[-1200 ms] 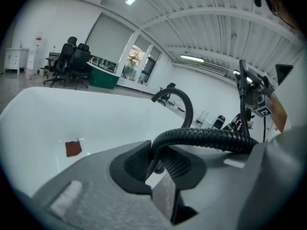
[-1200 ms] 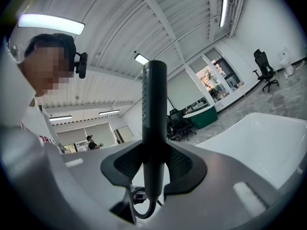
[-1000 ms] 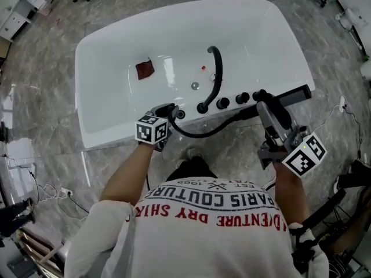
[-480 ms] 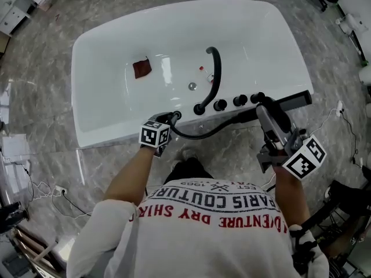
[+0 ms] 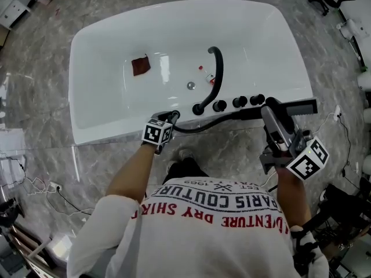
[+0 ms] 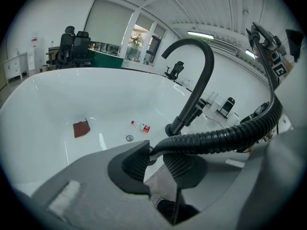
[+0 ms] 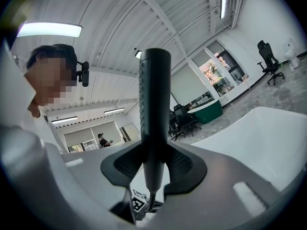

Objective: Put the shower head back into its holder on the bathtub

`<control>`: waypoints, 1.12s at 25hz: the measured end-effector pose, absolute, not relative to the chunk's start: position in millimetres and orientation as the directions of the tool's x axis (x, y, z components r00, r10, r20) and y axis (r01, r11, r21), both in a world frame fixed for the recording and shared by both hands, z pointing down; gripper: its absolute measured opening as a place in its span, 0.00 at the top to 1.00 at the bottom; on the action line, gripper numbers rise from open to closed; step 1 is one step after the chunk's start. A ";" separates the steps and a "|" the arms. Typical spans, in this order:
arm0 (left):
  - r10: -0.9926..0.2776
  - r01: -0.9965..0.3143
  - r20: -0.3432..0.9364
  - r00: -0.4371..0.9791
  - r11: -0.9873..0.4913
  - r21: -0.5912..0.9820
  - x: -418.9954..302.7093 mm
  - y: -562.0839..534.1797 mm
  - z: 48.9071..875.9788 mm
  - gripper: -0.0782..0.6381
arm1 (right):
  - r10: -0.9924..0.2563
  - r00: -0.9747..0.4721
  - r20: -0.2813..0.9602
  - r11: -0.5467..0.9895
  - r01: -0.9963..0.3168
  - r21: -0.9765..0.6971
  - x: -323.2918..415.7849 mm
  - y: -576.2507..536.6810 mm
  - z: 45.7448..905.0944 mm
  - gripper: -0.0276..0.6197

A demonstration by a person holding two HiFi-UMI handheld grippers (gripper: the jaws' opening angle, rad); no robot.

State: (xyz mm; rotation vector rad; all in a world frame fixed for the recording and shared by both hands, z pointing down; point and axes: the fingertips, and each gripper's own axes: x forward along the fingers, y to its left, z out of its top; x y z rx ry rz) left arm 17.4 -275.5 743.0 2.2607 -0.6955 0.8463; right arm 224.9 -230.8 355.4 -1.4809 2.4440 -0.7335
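From my station, the only legible print is on the back of the person's white shirt (image 5: 220,213), seen upside down in the head view. A black line reads "PARIS COUTURE", with a smaller line beside it that I read as "EST 1965". A red line shows "DVENTURE DRY SHIR", cut off at both ends. The label on the bottle (image 5: 204,68) in the bathtub (image 5: 261,51) is too small to read.
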 end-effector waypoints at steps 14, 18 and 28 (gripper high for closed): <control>-0.195 -0.588 0.659 0.727 -0.673 0.449 7.1 -248.5 728.6 0.72 | -0.838 -0.533 0.119 0.420 -0.768 -0.484 193.9 -249.8 369.1 0.75; -0.192 -0.547 0.605 0.773 -0.685 0.481 0.9 -242.9 702.4 0.78 | -0.830 -0.542 0.135 0.430 -0.774 -0.464 176.6 -256.0 373.1 0.75; -0.248 -0.444 0.400 0.882 -0.719 0.534 -36.2 -241.0 581.0 0.89 | -0.804 -0.541 0.247 0.460 -0.829 -0.317 124.8 -270.0 398.3 0.75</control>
